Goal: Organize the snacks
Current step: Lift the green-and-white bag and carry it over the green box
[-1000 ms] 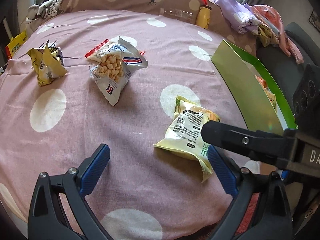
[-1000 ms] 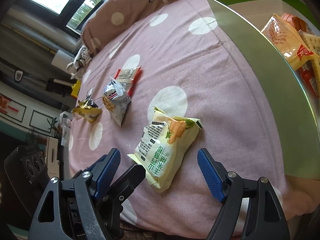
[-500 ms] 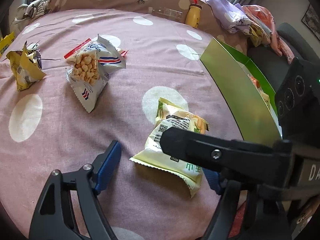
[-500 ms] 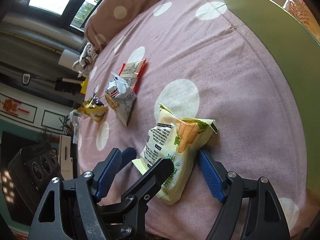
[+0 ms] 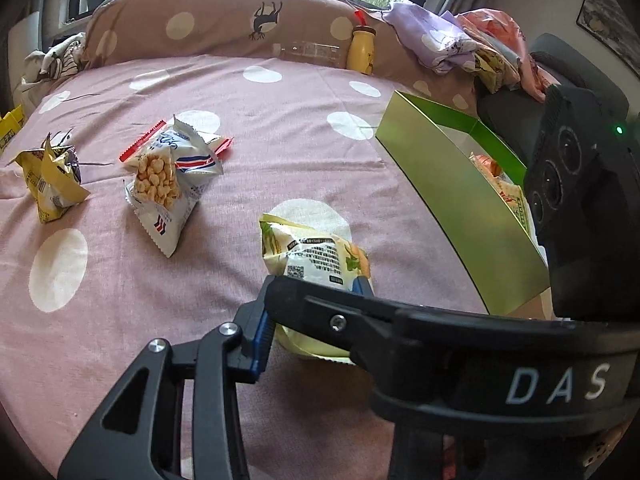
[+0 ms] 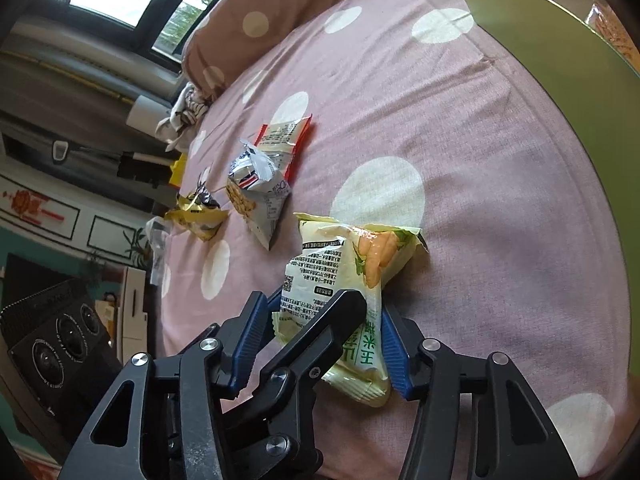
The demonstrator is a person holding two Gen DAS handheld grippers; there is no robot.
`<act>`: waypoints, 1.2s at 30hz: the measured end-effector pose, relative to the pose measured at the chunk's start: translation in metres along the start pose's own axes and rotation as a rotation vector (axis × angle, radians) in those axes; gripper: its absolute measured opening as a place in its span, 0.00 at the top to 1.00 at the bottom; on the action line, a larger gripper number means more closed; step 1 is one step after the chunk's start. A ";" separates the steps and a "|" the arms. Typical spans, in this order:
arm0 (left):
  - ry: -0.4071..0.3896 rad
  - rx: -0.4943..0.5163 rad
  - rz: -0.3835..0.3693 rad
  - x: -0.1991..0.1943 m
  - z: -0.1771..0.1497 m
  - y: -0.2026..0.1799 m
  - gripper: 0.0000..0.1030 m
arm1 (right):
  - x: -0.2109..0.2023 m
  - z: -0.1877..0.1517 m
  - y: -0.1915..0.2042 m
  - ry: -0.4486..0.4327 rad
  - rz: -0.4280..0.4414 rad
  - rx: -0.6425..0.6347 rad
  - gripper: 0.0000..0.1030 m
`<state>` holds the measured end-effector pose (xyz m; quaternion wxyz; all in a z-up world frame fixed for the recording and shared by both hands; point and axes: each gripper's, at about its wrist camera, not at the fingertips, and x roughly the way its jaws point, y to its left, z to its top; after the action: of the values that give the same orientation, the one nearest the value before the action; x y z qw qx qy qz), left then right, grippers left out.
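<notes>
Both my grippers have just been closing, and the same pale yellow snack bag (image 6: 340, 280) is between each pair of jaws. My right gripper (image 6: 320, 344) has the bag's near end squeezed between its blue pads (image 6: 394, 354); the packet bulges out ahead of the fingertips, its far end on the pink dotted bedspread (image 6: 480, 160). My left gripper (image 5: 316, 320) comes in from the other side, jaws drawn nearly together on that bag's near edge. One blue pad (image 5: 262, 334) shows at its left; the other is mostly hidden behind the right gripper's black finger, so I cannot see that contact fully.

Ahead and to the left of my left tool lies a white peanut bag (image 5: 168, 184), resting partly on a red-edged packet (image 5: 146, 140). Further left is a crumpled yellow packet (image 5: 50, 180). To the right of both tools stands the green box (image 5: 460, 200), with a few snacks already inside, well apart from the held bag.
</notes>
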<state>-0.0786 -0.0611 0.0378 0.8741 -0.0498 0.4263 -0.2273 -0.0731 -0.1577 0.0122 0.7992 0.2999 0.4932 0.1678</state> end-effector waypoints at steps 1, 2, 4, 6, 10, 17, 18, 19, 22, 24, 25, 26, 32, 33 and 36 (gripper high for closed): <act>-0.007 0.002 0.001 -0.002 0.000 -0.001 0.66 | -0.001 0.000 0.001 -0.003 0.004 -0.003 0.47; -0.017 0.006 0.004 -0.004 0.000 -0.002 0.66 | -0.003 0.000 0.002 -0.009 0.007 -0.007 0.47; -0.041 0.017 0.011 -0.010 0.002 -0.005 0.66 | -0.007 -0.001 0.006 -0.025 0.021 -0.017 0.47; -0.065 0.027 0.010 -0.016 0.004 -0.007 0.66 | -0.013 -0.002 0.009 -0.043 0.031 -0.027 0.47; -0.116 0.049 0.008 -0.029 0.009 -0.014 0.66 | -0.027 -0.004 0.018 -0.087 0.048 -0.050 0.47; -0.244 0.117 0.014 -0.063 0.041 -0.039 0.66 | -0.072 0.009 0.041 -0.201 0.097 -0.100 0.47; -0.270 0.134 0.013 -0.069 0.048 -0.044 0.66 | -0.080 0.013 0.045 -0.216 0.114 -0.105 0.47; -0.295 0.145 0.009 -0.075 0.055 -0.048 0.66 | -0.087 0.016 0.048 -0.230 0.126 -0.111 0.47; -0.359 0.161 -0.014 -0.088 0.075 -0.055 0.66 | -0.112 0.030 0.063 -0.294 0.123 -0.154 0.47; -0.385 0.159 -0.021 -0.091 0.088 -0.057 0.66 | -0.123 0.041 0.074 -0.320 0.106 -0.189 0.47; -0.395 0.162 -0.025 -0.091 0.095 -0.059 0.66 | -0.126 0.046 0.078 -0.326 0.102 -0.200 0.47; -0.401 0.167 -0.028 -0.091 0.101 -0.061 0.66 | -0.130 0.053 0.080 -0.335 0.099 -0.211 0.47; -0.393 0.244 -0.027 -0.069 0.115 -0.088 0.66 | -0.143 0.072 0.058 -0.402 0.116 -0.210 0.47; -0.377 0.254 -0.025 -0.062 0.116 -0.093 0.66 | -0.143 0.072 0.049 -0.407 0.126 -0.197 0.47; -0.322 0.259 -0.044 -0.042 0.119 -0.104 0.66 | -0.145 0.080 0.023 -0.401 0.131 -0.125 0.47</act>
<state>-0.0465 -0.1475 0.1729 0.9249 0.0179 0.2472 -0.2884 -0.0678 -0.2465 0.1537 0.8857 0.3087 0.2924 0.1866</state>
